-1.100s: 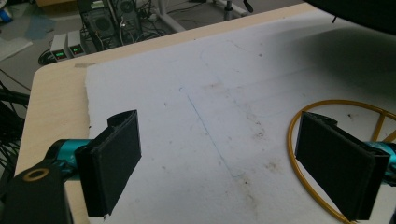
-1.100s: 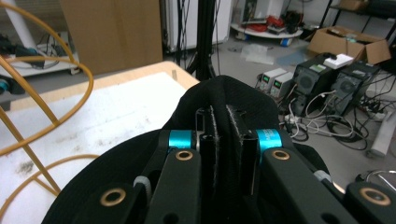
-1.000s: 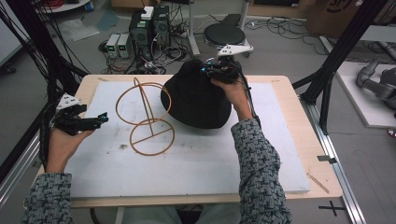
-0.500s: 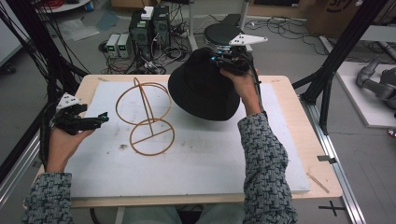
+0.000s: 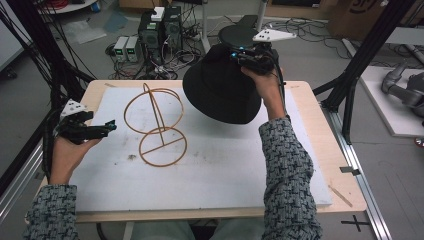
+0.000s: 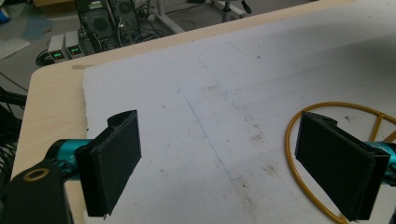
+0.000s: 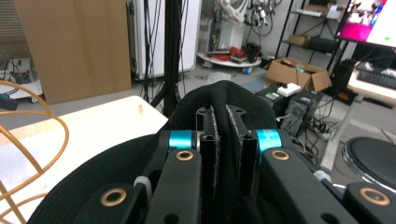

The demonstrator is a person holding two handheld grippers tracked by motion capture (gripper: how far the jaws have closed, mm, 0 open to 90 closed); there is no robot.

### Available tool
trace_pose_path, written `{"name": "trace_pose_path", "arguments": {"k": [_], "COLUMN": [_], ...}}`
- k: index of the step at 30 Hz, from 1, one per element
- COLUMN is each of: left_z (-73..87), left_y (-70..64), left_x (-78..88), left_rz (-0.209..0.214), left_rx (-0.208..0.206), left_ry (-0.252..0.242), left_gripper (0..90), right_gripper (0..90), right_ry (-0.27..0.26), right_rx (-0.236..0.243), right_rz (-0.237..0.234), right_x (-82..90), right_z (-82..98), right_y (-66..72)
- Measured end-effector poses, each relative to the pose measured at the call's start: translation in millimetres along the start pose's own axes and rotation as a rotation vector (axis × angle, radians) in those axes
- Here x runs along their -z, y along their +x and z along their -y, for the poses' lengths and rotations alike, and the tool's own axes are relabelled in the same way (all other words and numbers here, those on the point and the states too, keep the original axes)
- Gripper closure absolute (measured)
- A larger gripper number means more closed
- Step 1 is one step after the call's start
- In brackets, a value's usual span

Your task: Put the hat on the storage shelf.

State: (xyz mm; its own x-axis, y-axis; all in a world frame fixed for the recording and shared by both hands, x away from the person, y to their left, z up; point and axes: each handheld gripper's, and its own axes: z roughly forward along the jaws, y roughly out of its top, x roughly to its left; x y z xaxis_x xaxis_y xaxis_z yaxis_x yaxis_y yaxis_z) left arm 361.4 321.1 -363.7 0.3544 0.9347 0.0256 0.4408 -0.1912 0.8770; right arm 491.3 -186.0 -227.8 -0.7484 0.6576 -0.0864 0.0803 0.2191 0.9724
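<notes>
A black bucket hat [image 5: 220,87] hangs in the air above the far right of the white mat [image 5: 210,165], lifted off the table. My right gripper [image 5: 248,56] is shut on a fold of the black hat [image 7: 224,116] near its top. A wire stand [image 5: 157,125] of golden rings rises upright at the mat's centre-left. My left gripper [image 5: 102,129] hovers open at the mat's left edge, pointing toward the stand. Between its spread pads [image 6: 114,163] lies bare mat, and the stand's base ring [image 6: 299,140] curves behind the right pad.
The wooden table [image 5: 320,115] frames the mat. Black frame posts [image 5: 367,55] stand at the table's right and left. Computer boxes [image 5: 160,27] and cables sit on the floor beyond the far edge. A black stool [image 5: 237,32] stands behind the hat.
My right gripper has lifted the hat off the mat, up and toward the far edge. The left gripper has stayed where it was, open.
</notes>
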Motion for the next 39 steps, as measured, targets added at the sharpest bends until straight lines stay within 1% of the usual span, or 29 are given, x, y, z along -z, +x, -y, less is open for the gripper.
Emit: {"name": "trace_pose_path", "arguments": {"k": [3, 4, 5, 6, 11, 12, 18, 24, 27, 30, 32, 33, 36, 39], "left_z": [0.3, 0.2, 0.2, 0.1, 0.0, 0.0, 0.0, 0.1, 0.2, 0.1, 0.2, 0.4, 0.3, 0.3], "left_y": [0.6, 1.0, 1.0, 1.2, 0.8, 0.7, 0.6, 0.3, 0.4, 0.7, 1.3, 1.3, 2.0, 1.8], "left_x": [0.0, 0.1, 0.3, 0.7, 0.9, 0.9, 0.6, 0.5, 0.3, 0.8, 0.7, 0.6, 1.5, 1.7], "left_rz": [-0.001, -0.001, -0.001, 0.0, 0.0, 0.0, 0.001, 0.0, 0.0, 0.0, -0.004, -0.005, -0.003, -0.001], "left_rx": [0.009, 0.007, 0.007, 0.005, 0.006, 0.006, 0.005, 0.006, 0.006, 0.006, 0.007, 0.012, 0.008, 0.009], "left_ry": [-0.006, -0.006, -0.007, -0.006, -0.005, -0.007, -0.008, -0.006, -0.004, -0.007, -0.007, -0.008, -0.006, -0.009], "left_gripper": [14.7, 14.7, 14.7, 14.7, 14.7, 14.7, 14.7, 14.7, 14.7, 14.7, 14.7, 14.7, 14.7, 14.7], "right_gripper": [85.0, 85.1, 85.0, 85.1, 85.1, 85.1, 85.2, 85.2, 85.2, 85.2, 85.2, 85.2, 85.3, 85.3], "right_ry": [-0.016, -0.014, -0.024, -0.036, -0.086, -0.095, -0.133, -0.191, -0.205, -0.215, -0.212, -0.218, -0.229, -0.241], "right_rx": [0.002, -0.003, 0.009, 0.009, -0.008, -0.012, -0.009, -0.035, -0.041, -0.042, -0.033, -0.025, -0.018, -0.025], "right_rz": [-0.007, -0.015, -0.012, -0.015, -0.042, -0.04, -0.055, -0.085, -0.095, -0.114, -0.129, -0.134, -0.157, -0.178], "right_x": [1.0, 1.1, 1.5, 2.2, 6.1, 6.6, 9.7, 13.1, 14.0, 13.5, 12.5, 11.9, 9.4, 6.4], "right_z": [-4.8, -7.3, -9.5, -11.5, -17.5, -18.2, -22.6, -26.3, -29.5, -33.4, -38.0, -39.5, -43.8, -45.8], "right_y": [1.2, 1.3, 2.3, 3.3, 4.8, 5.1, 6.9, 8.6, 11.0, 14.9, 19.4, 20.9, 27.1, 32.0]}}
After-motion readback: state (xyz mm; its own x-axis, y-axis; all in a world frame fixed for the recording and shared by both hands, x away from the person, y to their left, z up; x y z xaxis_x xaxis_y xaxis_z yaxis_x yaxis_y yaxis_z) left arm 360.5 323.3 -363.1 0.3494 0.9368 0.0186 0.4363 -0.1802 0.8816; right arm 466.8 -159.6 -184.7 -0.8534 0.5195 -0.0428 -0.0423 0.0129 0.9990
